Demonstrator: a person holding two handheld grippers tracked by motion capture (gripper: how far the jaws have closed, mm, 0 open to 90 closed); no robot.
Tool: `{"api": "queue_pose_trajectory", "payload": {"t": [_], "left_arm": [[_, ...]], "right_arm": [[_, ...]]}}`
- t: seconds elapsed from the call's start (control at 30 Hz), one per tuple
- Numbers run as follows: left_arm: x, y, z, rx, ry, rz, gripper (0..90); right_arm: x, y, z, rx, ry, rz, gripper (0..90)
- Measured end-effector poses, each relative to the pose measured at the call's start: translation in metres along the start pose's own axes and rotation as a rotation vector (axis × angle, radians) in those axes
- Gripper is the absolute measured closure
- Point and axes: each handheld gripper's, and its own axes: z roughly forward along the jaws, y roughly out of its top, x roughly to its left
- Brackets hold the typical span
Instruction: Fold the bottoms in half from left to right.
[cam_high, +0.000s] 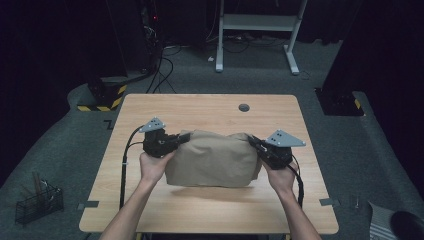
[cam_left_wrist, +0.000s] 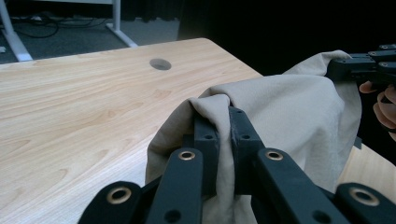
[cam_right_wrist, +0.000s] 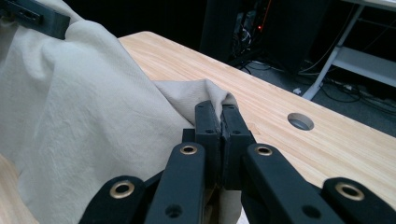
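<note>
A beige cloth (cam_high: 212, 157) hangs bunched between both grippers over the middle of the wooden table (cam_high: 210, 107). My left gripper (cam_high: 184, 138) is shut on the cloth's upper left corner. My right gripper (cam_high: 251, 139) is shut on the upper right corner. Along the left gripper's black jaws, the cloth (cam_left_wrist: 280, 112) is pinched at their tips (cam_left_wrist: 223, 114), and the other gripper (cam_left_wrist: 362, 65) holds the far corner. From the right gripper (cam_right_wrist: 221, 109), the cloth (cam_right_wrist: 84, 107) drapes to the left, and the left gripper (cam_right_wrist: 35, 16) holds its far corner at top left.
A round cable hole (cam_high: 243, 107) lies near the table's far edge. A white desk frame (cam_high: 257, 30) stands on the floor beyond. A black wire basket (cam_high: 37, 202) sits on the floor at lower left. Cables trail from both grippers off the table's near edge.
</note>
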Motion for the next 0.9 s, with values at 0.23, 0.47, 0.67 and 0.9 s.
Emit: {"api": "queue_pose_trajectory", "payload": {"t": [0.23,0.47,0.67,0.9], "left_arm": [[0.008,0.000,0.008,0.000,0.013,-0.015,84.3],[0.019,-0.004,0.022,0.022,0.034,-0.040,84.3],[0.031,-0.007,0.034,0.041,0.053,-0.063,84.3],[0.043,-0.012,0.046,0.055,0.076,-0.079,84.3]], "right_arm": [[-0.004,0.001,0.009,0.011,0.004,0.010,88.1],[-0.013,-0.003,0.026,0.043,0.000,0.038,88.2],[-0.020,-0.008,0.043,0.070,-0.009,0.065,88.1],[-0.026,-0.012,0.060,0.096,-0.023,0.080,88.1]]}}
